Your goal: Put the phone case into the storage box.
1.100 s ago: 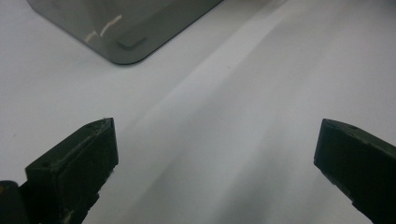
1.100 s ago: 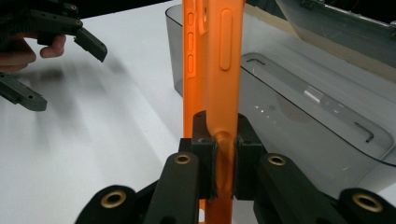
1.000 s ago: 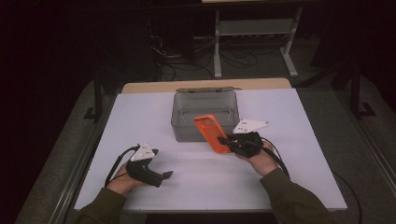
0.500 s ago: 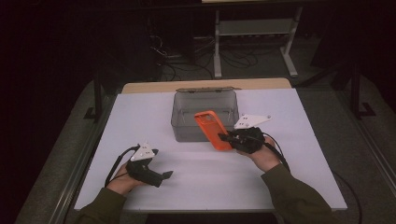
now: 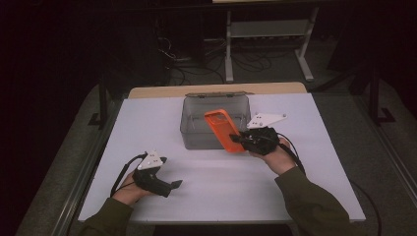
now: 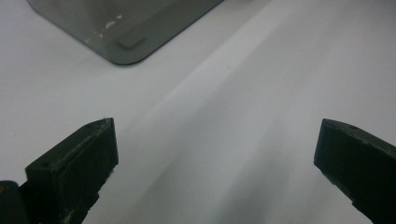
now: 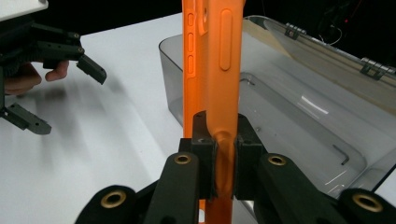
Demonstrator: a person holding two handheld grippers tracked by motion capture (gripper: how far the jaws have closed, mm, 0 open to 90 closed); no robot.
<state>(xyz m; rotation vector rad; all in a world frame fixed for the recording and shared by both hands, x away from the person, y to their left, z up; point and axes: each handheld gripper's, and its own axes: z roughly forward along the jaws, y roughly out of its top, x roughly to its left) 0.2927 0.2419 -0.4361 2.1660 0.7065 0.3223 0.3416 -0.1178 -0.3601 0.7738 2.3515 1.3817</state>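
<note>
The right tongs (image 5: 239, 139) are clenched on an orange phone case (image 5: 224, 131), pinching its lower edge so the case stands up out of the jaws. In the right gripper view the case (image 7: 212, 70) rises straight between the pads, button cut-outs facing the camera, with the clear grey box (image 7: 299, 116) just behind it. From above, the case hangs over the box's near right corner, tilted, its upper end already above the box's open interior and its gripped end outside the front wall.

The step in hand appears to be placing the case into the box (image 5: 194, 129). To do it well, carry the case further over the box's middle before lowering, so its lower end clears the front wall rather than catching on the rim. Lay it flatter as it descends; released while upright, it would likely topple and clatter. A small hex key (image 7: 344, 156) lies on the box floor towards the right gripper's side; set the case away from it. Let go only once the case rests on the floor.

The left tongs (image 5: 169, 186) are released, jaws wide apart with nothing between them, resting on the white worktop (image 5: 295, 196) well in front and to the left of the box. They could steady the box if it slides.
</note>
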